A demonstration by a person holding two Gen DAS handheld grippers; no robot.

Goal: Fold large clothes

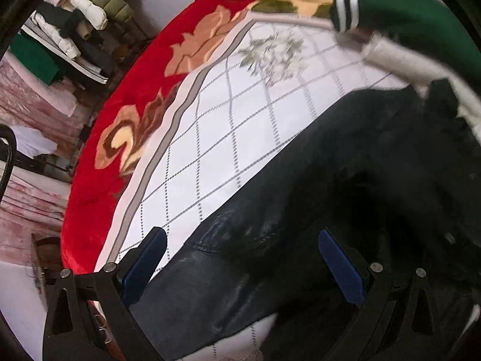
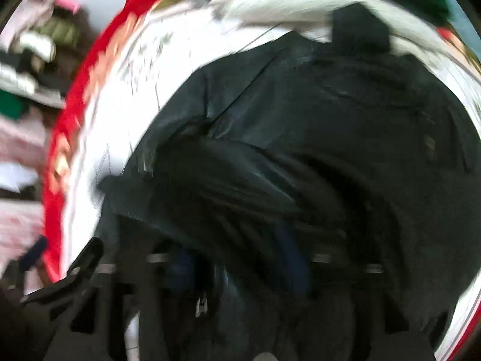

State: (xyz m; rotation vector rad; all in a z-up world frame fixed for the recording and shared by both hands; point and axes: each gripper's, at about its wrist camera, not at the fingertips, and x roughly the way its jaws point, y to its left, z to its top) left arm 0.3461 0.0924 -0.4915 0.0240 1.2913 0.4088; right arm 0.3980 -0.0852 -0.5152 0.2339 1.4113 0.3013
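I am working over a bed, and the black jacket [image 1: 345, 180] is my landmark. It lies spread on the white sheet with a grey diamond grid [image 1: 228, 126], dark and shiny like leather, with creases and a seam showing.

My left tongs [image 1: 243, 255] point steeply down at the jacket's edge. Their blue pads [image 1: 339, 267] stand wide apart; one pad is over the jacket, the other over the sheet just beside it. Nothing is pinched between them.

Beyond the sheet, on the side away from the jacket, runs a red blanket with a tan flower pattern [image 1: 126, 126]. Past the jacket's far end lies a green garment with a black-and-white striped cuff [image 1: 399, 12], and a white fuzzy piece of cloth [image 1: 399, 57] lies between that garment and the jacket. Well off from the jacket, beyond the red blanket, is a heap of clothes [image 1: 75, 30].

In the right wrist view everything is smeared by motion. My right tongs [image 2: 237, 267] hang directly over the jacket [image 2: 315, 114], which fills most of that view. Their fingers look parted, and I see no cloth caught between them, though the blur leaves that unsure.
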